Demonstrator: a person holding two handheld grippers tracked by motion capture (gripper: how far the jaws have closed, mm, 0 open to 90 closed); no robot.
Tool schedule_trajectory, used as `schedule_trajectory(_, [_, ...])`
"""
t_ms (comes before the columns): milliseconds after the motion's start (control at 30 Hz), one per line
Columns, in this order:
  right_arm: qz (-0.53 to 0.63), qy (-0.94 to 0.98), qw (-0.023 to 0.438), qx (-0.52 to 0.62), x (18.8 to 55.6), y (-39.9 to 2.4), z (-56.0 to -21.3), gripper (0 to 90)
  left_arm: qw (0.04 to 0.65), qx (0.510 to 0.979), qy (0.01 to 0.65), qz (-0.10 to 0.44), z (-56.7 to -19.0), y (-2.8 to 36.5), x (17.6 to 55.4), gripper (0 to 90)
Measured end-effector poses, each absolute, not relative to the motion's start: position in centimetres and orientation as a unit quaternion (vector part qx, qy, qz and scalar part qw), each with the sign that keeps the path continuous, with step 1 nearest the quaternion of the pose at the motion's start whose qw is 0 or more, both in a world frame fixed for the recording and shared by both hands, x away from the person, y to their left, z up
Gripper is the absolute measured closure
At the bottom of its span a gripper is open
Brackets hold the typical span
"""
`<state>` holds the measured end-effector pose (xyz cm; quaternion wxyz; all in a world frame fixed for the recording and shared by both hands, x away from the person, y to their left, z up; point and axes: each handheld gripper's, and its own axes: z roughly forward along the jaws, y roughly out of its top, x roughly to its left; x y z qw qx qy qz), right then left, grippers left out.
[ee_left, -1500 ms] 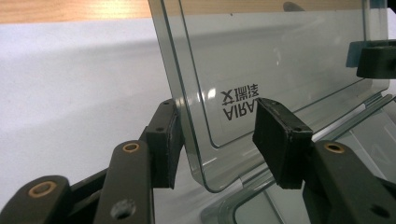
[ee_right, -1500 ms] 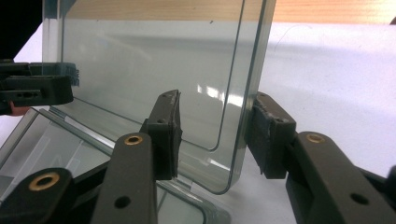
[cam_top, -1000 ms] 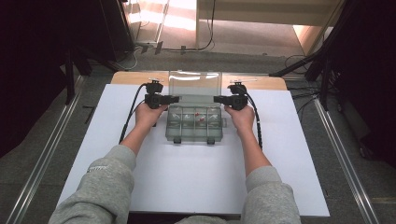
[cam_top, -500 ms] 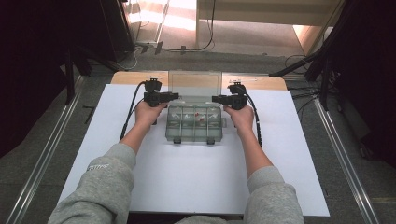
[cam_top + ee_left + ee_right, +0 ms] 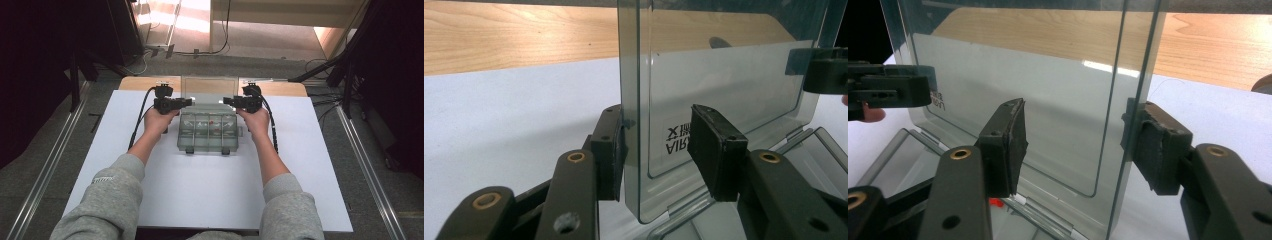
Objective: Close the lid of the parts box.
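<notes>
A clear compartment box [image 5: 207, 132] lies on the white board with its lid [image 5: 209, 90] standing upright. My left gripper [image 5: 187, 101] straddles the lid's left edge. In the left gripper view the lid [image 5: 724, 75] passes between the jaws of the left gripper [image 5: 656, 145]: one pad rests against it, the other stands clear. My right gripper [image 5: 226, 101] straddles the lid's right edge. Its jaws have just been opening, and in the right gripper view the lid [image 5: 1048, 75] stands loose between the pads of the right gripper [image 5: 1073, 135].
Small parts, one of them red [image 5: 212, 121], lie in the box's compartments. The white board [image 5: 300, 165] covers a wooden table [image 5: 140, 82]. Dark frames and metal rails [image 5: 45, 170] flank the table. Cables trail from both grippers along the forearms.
The right gripper's jaws stand a little wider around the lid's edge. Both hands, the box and the upright lid have kept their places.
</notes>
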<state>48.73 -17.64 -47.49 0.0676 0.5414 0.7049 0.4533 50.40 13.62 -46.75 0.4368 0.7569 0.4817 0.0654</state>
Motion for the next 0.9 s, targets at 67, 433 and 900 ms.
schedule_trajectory(67, [0.457,0.703,0.066,0.54,48.6,-17.7,-47.3,45.6,0.436,0.758,0.48,0.07,-46.6,13.6,50.4,57.6])
schedule_trajectory(433, [0.469,0.702,0.063,0.532,48.0,-18.1,-46.6,47.4,0.432,0.771,0.461,0.084,-45.0,13.3,50.3,57.2])
schedule_trajectory(900, [0.478,0.706,0.089,0.514,47.6,-18.0,-44.9,44.4,0.439,0.776,0.444,0.087,-43.9,13.3,49.9,54.6])
